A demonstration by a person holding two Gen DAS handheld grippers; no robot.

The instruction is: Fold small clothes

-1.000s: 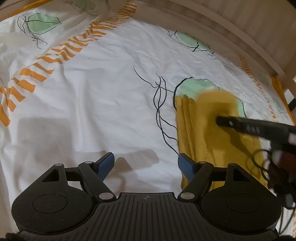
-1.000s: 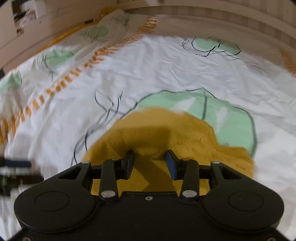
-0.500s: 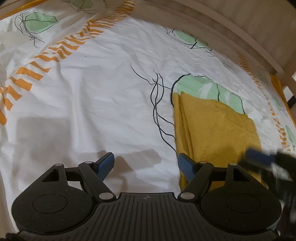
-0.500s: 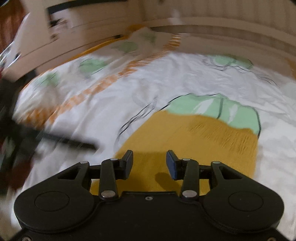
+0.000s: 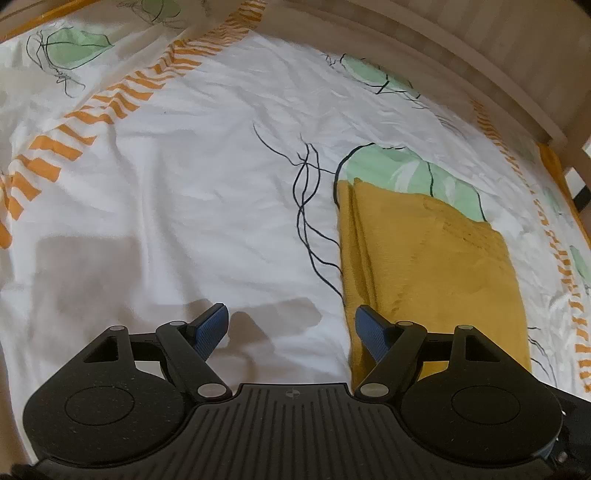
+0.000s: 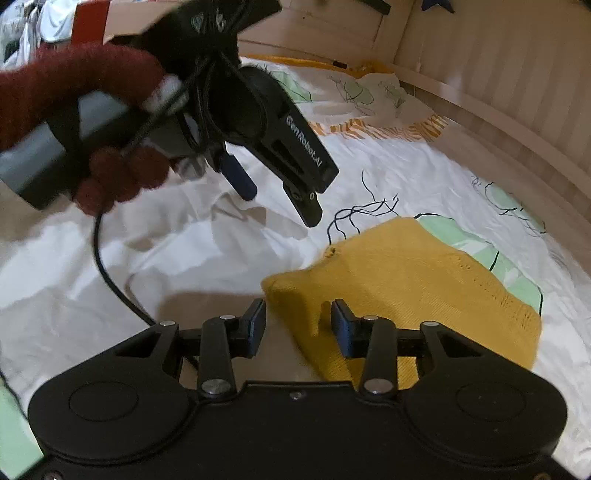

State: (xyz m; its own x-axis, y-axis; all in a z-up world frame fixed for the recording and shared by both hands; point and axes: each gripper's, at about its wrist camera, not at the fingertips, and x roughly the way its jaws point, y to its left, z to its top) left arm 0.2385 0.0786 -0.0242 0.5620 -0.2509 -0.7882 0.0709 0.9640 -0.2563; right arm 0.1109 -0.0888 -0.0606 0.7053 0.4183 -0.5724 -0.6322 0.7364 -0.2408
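Observation:
A yellow knitted garment (image 5: 424, 266) lies folded flat on the white patterned bedsheet (image 5: 184, 206), to the right of my left gripper (image 5: 291, 326). That gripper hangs open over bare sheet with nothing between its blue pads. In the right wrist view the garment (image 6: 413, 280) has its near left corner under my right gripper (image 6: 298, 326). Its jaws are closing around that corner, and the pads do not press on the cloth. The left gripper (image 6: 279, 203) shows there too, up to the left, held by a hand in a dark red glove (image 6: 66, 77).
A pale wooden bed rail (image 5: 461, 51) curves along the far and right side of the sheet. A black cable (image 6: 110, 280) trails from the left gripper across the sheet. A cardboard box (image 6: 122, 18) and clutter stand beyond the bed at the far left.
The right gripper has left the left wrist view and let the garment lie flat. It has swung round and rolled to the garment's near left corner, with its jaws narrower. The left gripper has kept still.

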